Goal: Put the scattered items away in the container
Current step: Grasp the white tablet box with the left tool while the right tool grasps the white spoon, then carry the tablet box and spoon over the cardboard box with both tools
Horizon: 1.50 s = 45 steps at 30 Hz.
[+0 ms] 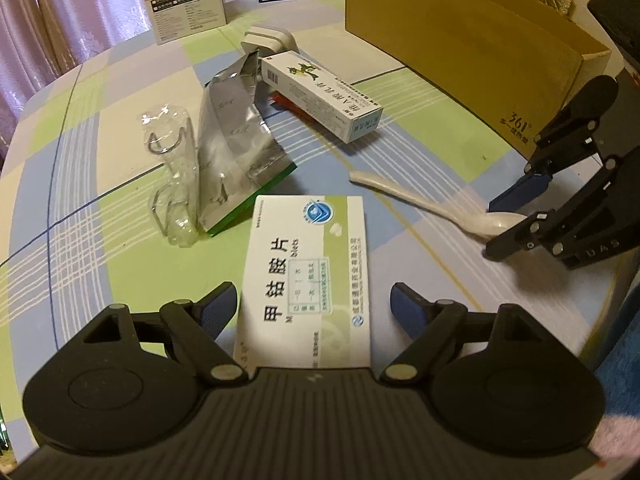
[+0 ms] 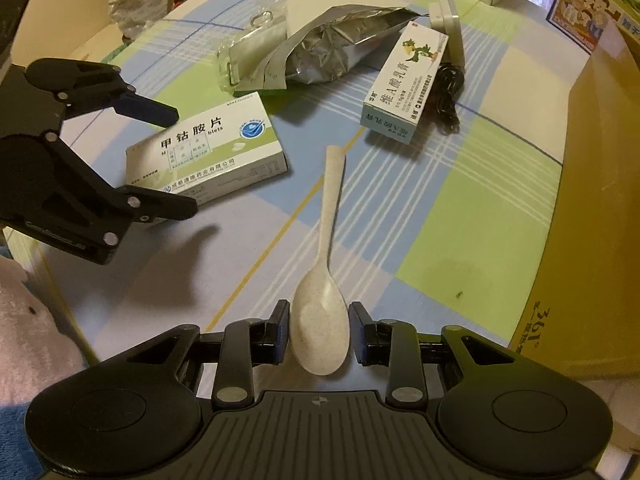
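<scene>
A cream spoon (image 2: 320,332) lies on the checked tablecloth, handle pointing away. My right gripper (image 2: 319,322) has a pad against each side of its bowl and is shut on it; the left wrist view shows that gripper (image 1: 500,218) at the right. A white and green medicine box (image 1: 308,276) lies flat between the fingers of my open left gripper (image 1: 314,304). The left pad is at the box's edge and the right pad stands clear of it. The same box (image 2: 208,156) and left gripper (image 2: 186,160) appear in the right wrist view. The brown cardboard container (image 1: 460,40) stands at the far right.
Also on the table are a silver foil pouch (image 1: 232,128), a clear plastic bag with metal hooks (image 1: 172,168), a long ointment carton (image 1: 320,92) and a white adapter (image 1: 268,38) with a black cable (image 2: 448,92). A printed box (image 1: 188,0) stands at the back.
</scene>
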{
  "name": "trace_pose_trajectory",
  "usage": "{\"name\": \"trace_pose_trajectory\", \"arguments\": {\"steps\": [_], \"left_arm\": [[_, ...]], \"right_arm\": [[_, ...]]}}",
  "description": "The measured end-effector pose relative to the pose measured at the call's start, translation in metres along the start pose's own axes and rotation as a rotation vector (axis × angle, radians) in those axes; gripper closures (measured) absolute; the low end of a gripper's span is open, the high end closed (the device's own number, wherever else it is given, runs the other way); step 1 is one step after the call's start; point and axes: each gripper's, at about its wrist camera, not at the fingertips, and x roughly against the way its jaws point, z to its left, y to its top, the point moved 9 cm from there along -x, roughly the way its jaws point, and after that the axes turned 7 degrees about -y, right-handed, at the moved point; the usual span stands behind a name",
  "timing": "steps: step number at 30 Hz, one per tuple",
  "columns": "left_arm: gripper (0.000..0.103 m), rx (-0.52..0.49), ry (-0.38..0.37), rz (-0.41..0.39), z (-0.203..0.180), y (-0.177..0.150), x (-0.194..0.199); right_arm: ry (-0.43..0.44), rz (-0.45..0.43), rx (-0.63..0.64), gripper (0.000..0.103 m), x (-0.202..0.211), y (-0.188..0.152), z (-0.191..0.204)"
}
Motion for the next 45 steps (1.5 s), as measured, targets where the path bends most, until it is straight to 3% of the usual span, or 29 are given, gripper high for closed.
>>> {"name": "trace_pose_trajectory", "arguments": {"steps": [14, 16, 18, 45], "left_arm": [[0.023, 0.005, 0.000, 0.035, 0.001, 0.007, -0.016], [0.026, 0.005, 0.006, 0.035, 0.001, 0.007, -0.017], [0.036, 0.021, 0.015, 0.035, 0.004, 0.007, -0.018], [0.036, 0.014, 0.019, 0.052, 0.001, 0.002, -0.019]], "right_arm": [[0.001, 0.019, 0.010, 0.072, -0.001, -0.006, 0.002], [0.001, 0.023, 0.008, 0.070, -0.001, -0.007, 0.002], [0.005, 0.023, 0.007, 0.069, -0.001, -0.007, 0.002], [-0.030, 0.005, 0.034, 0.074, 0.002, -0.002, 0.008]]}}
